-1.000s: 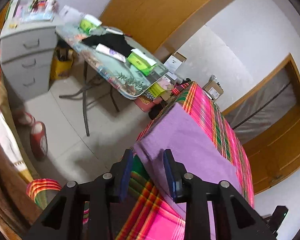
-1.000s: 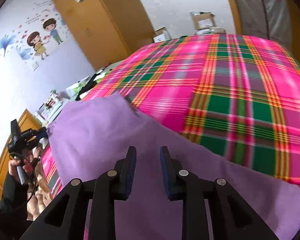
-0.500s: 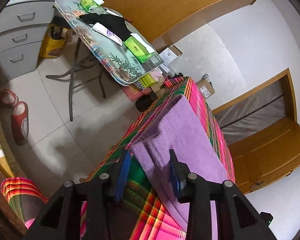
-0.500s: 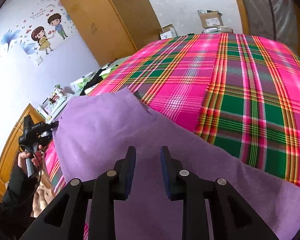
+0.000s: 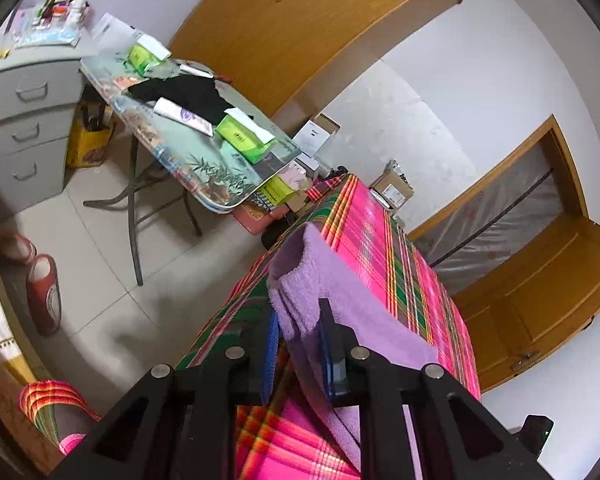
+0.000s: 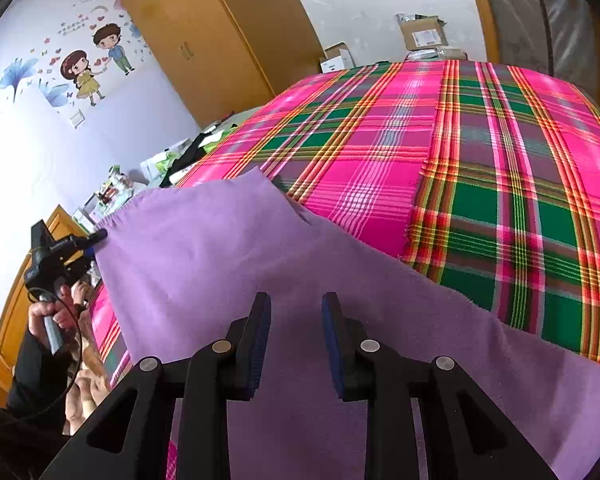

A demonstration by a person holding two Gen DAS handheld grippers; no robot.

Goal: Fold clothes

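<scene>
A purple cloth (image 5: 312,272) lies spread on a pink and green plaid bedspread (image 5: 380,240), its corner at the bed's edge. My left gripper (image 5: 298,344) has that corner bunched between its closing jaws, and the pads press on the fabric. In the right wrist view the left gripper (image 6: 66,252) holds the cloth's (image 6: 220,248) far left edge, raised a little off the bedspread (image 6: 460,160). My right gripper (image 6: 296,320) hovers over the near part of the cloth, jaws apart, with nothing between the pads.
A folding table (image 5: 204,168) with boxes and a black garment stands left of the bed. Beyond it are a grey drawer cabinet (image 5: 24,120), red slippers (image 5: 44,292) on the tiled floor, a wooden wardrobe (image 5: 300,20) and cardboard boxes (image 5: 392,190). A person's hand (image 6: 48,312) holds the left gripper.
The left gripper's jaws have narrowed onto the cloth's corner, which now stands bunched and lifted between them. The right gripper has stayed in place over the cloth.
</scene>
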